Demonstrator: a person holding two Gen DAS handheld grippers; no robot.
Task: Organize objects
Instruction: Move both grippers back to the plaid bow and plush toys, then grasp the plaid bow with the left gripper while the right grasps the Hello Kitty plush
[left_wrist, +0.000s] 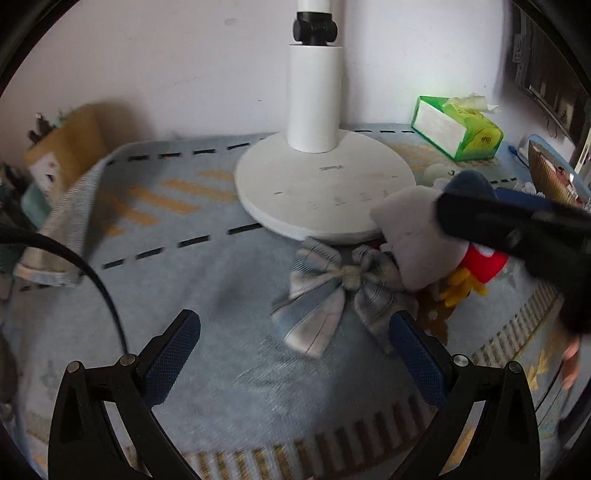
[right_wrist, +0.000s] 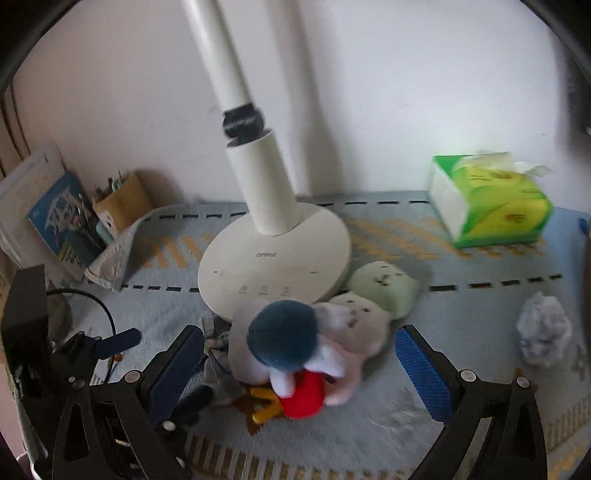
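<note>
Both grippers gape wide, empty: left gripper (left_wrist: 295, 343) near plaid fabric bow (left_wrist: 332, 291), right gripper (right_wrist: 301, 363) around plush toy pile (right_wrist: 295, 354), all beside round white lamp base (right_wrist: 273, 262).

Plush toy (right_wrist: 291, 354) blurred; lamp (left_wrist: 314, 92) cropped above.

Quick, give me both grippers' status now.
Left gripper: open, holding nothing, above the plaid bow.
Right gripper: open, straddling the plush toy, not clamped.
</note>
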